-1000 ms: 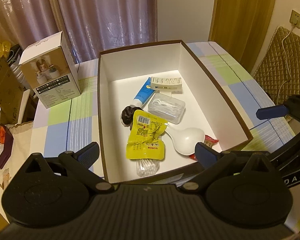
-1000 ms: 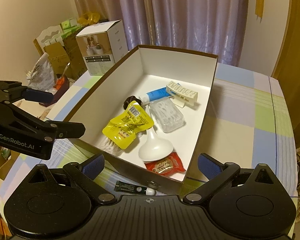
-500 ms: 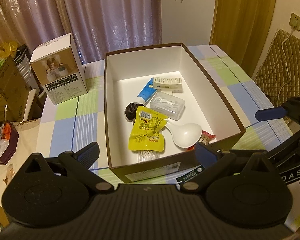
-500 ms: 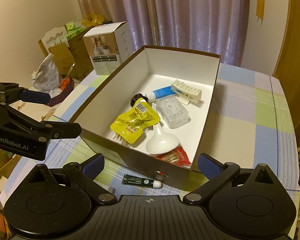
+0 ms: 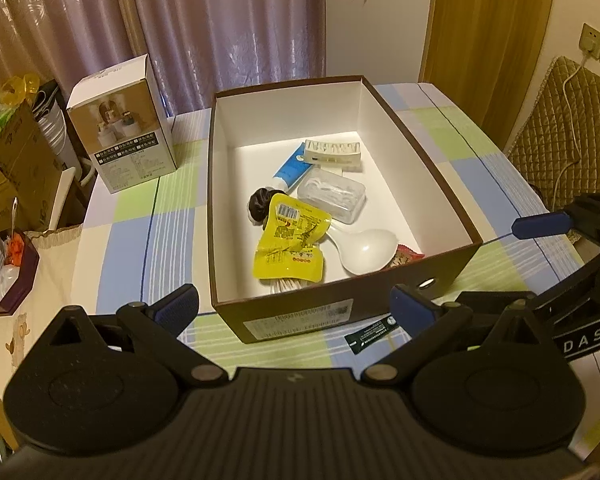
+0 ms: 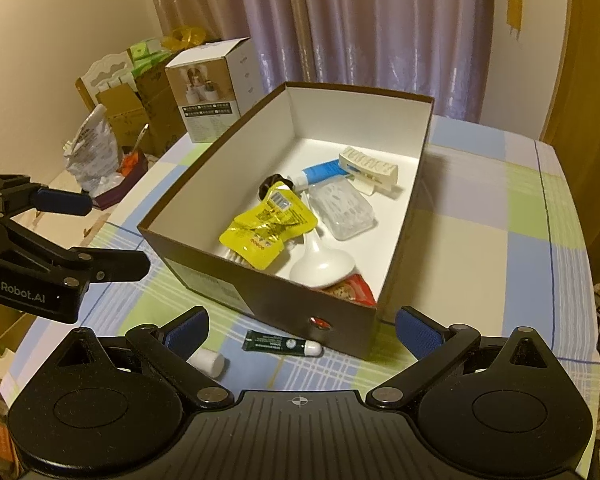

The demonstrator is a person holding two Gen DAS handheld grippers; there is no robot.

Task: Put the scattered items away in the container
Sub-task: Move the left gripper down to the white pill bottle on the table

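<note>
A brown box (image 5: pixel 440 204) (image 6: pixel 204 168) with a white inside stands on the checked tablecloth. In it lie a yellow pouch (image 5: pixel 290 246) (image 6: pixel 266 230), a white spoon (image 5: pixel 364 248) (image 6: pixel 320 266), a clear case (image 5: pixel 332 196), a blue tube (image 5: pixel 290 170), a white clip holder (image 5: pixel 332 152), a dark hair tie (image 5: pixel 258 206) and a red packet (image 6: pixel 352 292). On the cloth in front of the box lie a dark green tube (image 5: pixel 370 336) (image 6: pixel 282 345) and a small white cylinder (image 6: pixel 208 362). My left gripper (image 5: pixel 296 306) and right gripper (image 6: pixel 302 326) are both open, empty, hovering before the box.
A white product carton (image 5: pixel 124 132) (image 6: pixel 212 92) stands left of the box. Cardboard boxes, bags and a dark tray (image 5: pixel 18 276) crowd a side surface at the left. A quilted chair back (image 5: pixel 560 136) is at the right. The table edge runs close below both grippers.
Both grippers have drawn back and up from the box, so its front wall, the green tube and the white cylinder on the cloth have come into view. Nothing was picked up.
</note>
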